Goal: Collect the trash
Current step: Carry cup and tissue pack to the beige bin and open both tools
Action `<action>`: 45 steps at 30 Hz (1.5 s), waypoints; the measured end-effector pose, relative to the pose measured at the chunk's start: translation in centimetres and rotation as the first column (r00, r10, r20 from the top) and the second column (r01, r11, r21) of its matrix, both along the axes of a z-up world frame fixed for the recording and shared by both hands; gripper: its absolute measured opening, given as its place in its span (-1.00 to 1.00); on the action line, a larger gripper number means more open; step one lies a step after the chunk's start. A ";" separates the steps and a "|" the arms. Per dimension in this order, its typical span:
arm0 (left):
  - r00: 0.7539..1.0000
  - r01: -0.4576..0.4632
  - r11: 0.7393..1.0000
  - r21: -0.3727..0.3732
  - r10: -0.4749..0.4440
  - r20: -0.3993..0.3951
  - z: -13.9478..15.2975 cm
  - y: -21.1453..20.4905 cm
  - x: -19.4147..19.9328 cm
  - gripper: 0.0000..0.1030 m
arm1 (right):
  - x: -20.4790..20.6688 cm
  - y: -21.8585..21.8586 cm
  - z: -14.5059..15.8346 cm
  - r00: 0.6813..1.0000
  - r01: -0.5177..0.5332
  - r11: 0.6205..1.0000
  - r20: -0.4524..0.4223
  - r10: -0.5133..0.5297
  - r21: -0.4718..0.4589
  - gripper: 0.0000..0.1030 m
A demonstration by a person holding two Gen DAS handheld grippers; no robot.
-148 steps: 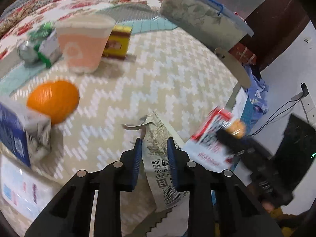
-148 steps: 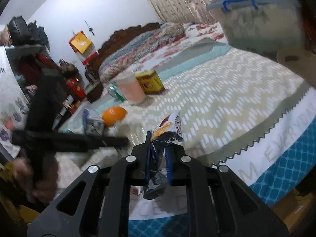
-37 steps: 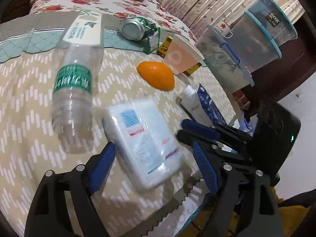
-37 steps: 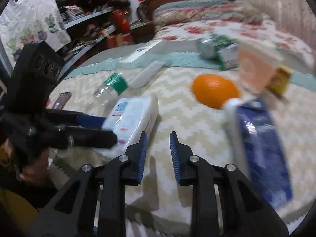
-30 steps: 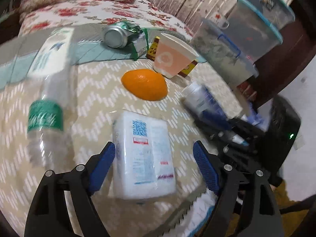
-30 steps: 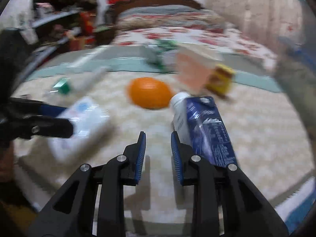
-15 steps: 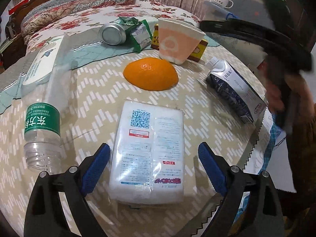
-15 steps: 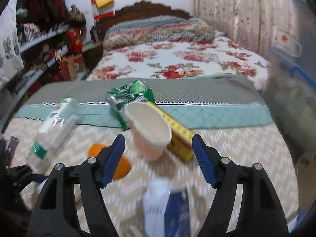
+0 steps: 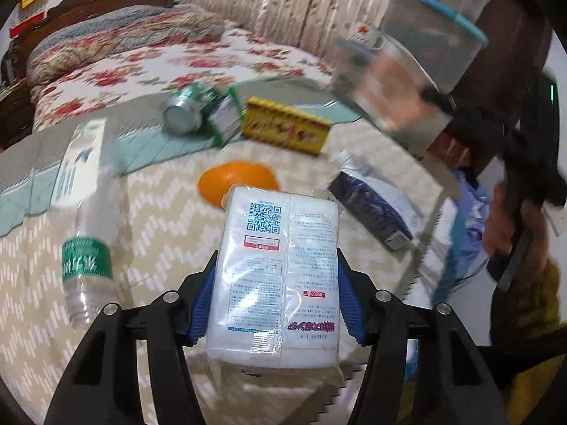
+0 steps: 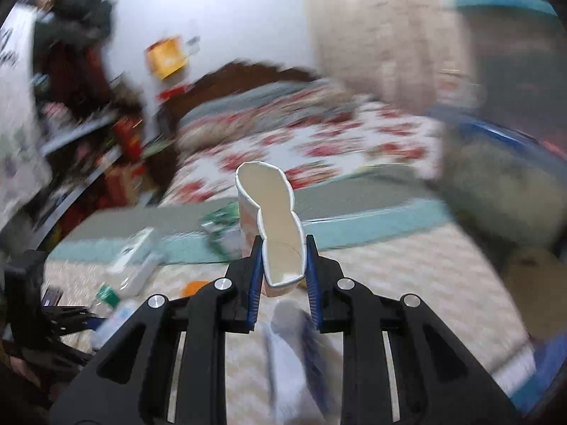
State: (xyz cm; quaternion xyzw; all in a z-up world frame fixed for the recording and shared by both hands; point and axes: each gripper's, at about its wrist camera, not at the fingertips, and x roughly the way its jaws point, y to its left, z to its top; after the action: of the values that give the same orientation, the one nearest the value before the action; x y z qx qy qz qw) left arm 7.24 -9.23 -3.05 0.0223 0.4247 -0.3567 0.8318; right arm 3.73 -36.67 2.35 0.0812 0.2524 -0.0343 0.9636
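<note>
My left gripper [image 9: 274,294] is shut on a white tissue pack [image 9: 276,265] with a QR code, lifted off the zigzag cloth. My right gripper [image 10: 283,276] is shut on a pink-and-white paper cup [image 10: 271,226], squeezed flat at its base, held above the table. That cup shows blurred in the left wrist view [image 9: 393,106]. On the table lie an empty plastic bottle [image 9: 83,241], an orange [image 9: 237,182], a blue milk carton [image 9: 368,205], a crushed can [image 9: 184,115] and a yellow box [image 9: 287,129].
The table's edge [image 9: 421,251] runs on the right, with the person's hand [image 9: 514,223] beyond it. Stacked plastic storage bins [image 9: 432,28] stand at the far right. A bed with a floral quilt [image 9: 149,60] lies behind the table.
My left gripper closed on the tissue pack and lifted it. My right gripper closed on the paper cup and raised it away from the yellow box.
</note>
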 end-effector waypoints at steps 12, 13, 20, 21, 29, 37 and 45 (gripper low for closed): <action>0.988 0.146 0.988 0.043 -0.143 -0.065 0.9 -7.2 -0.6 0.10 | -7.7 -10.0 -8.4 0.959 0.253 0.958 -0.166 -0.230 0.135 -0.53; 0.986 0.161 0.986 0.033 -0.159 -0.057 1.7 -8.0 -0.7 0.10 | -8.4 -10.8 -8.2 0.960 0.263 0.950 -0.138 -0.242 0.169 -0.53; 0.931 0.361 0.932 -0.023 -0.361 -0.043 6.6 -19.5 -0.2 0.10 | -12.4 -17.8 -7.9 0.931 0.358 0.886 -0.045 -0.361 0.293 -0.53; 0.916 0.398 0.917 -0.029 -0.399 -0.045 6.9 -22.0 -0.3 0.10 | -12.8 -18.7 -7.9 0.922 0.378 0.876 -0.040 -0.385 0.299 -0.53; 0.826 0.550 0.835 -0.002 -0.545 -0.143 3.9 -43.2 0.0 0.11 | -17.0 -27.6 -7.9 0.815 0.545 0.769 0.007 -0.580 0.335 -0.53; 0.834 0.541 0.838 0.062 -0.527 -0.163 0.3 -54.0 0.9 0.36 | -15.2 -32.8 -9.8 0.801 0.566 0.746 -0.020 -0.598 0.351 -0.13; 0.865 0.489 0.872 0.039 -0.478 -0.153 0.6 -53.2 1.7 0.52 | -16.8 -32.5 -9.2 0.760 0.591 0.722 0.052 -0.648 0.360 0.25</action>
State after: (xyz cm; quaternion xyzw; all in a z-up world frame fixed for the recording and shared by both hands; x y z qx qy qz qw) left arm 8.91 -62.44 -2.47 0.1350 0.4757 -0.5378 0.6828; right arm -13.11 -69.18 -6.80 0.3197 0.1273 -0.3066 0.8874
